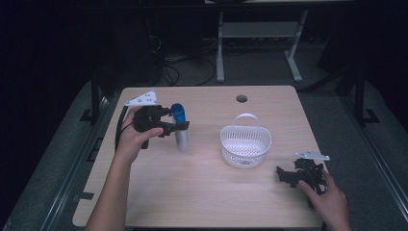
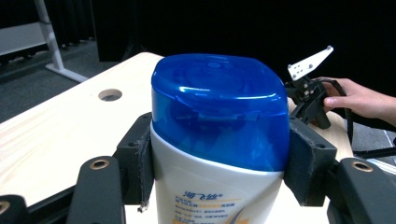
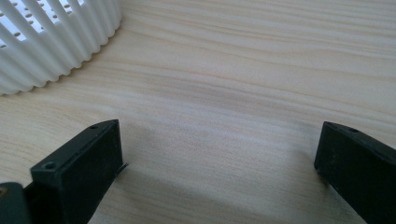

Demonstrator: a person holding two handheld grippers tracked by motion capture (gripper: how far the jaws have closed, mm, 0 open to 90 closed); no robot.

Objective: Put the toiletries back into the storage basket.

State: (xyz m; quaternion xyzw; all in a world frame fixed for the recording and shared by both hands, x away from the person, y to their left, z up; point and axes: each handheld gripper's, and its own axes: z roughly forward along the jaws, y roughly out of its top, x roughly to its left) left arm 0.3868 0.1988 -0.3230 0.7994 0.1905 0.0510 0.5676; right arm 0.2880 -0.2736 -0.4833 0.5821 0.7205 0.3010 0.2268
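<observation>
A: Where is the bottle?

B: The white plastic shampoo bottle with a blue flip cap (image 1: 180, 126) is near the left edge of the pale wooden table (image 1: 192, 192), held in the left gripper (image 1: 174, 120). Its jaws clamp the bottle's sides just below the cap.

A: How does it point?

B: Long axis roughly upright, cap up.

A: And the other hand?

B: The right gripper (image 1: 285, 174) rests near the table's right edge, jaws wide apart and empty, beside the white slatted plastic basket with a handle (image 1: 245, 144).

A: Any advice?

B: Probably keep the bottle vertical, clear the basket's rim, then lower it gently.
</observation>
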